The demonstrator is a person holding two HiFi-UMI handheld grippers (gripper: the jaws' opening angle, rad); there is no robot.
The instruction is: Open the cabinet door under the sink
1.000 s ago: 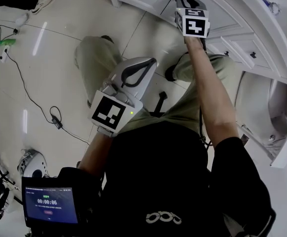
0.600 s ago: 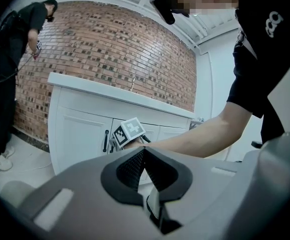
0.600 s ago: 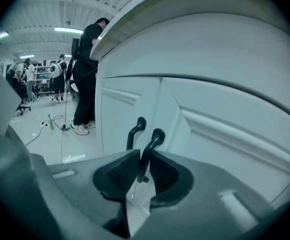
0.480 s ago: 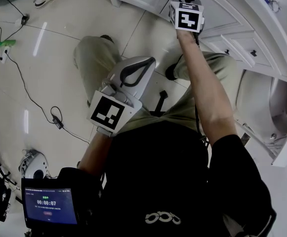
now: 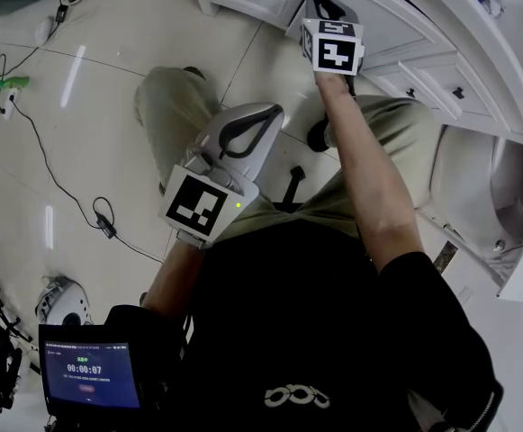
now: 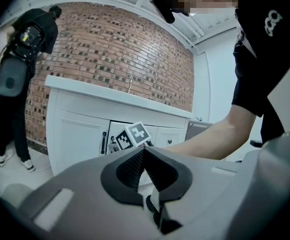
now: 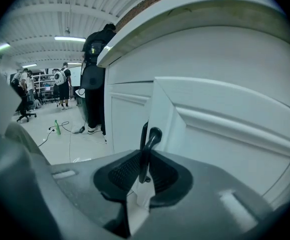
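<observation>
Right gripper (image 7: 144,170) clamps 1 black handle (image 7: 151,135); left gripper (image 6: 144,155) closed.

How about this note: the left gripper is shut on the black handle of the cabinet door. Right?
No. It is the right gripper that is shut on the black handle of the cabinet door, as the right gripper view shows; the left gripper holds nothing.

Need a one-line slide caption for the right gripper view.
Right hand-held gripper shut on the black handle of a white cabinet door standing ajar.
</observation>
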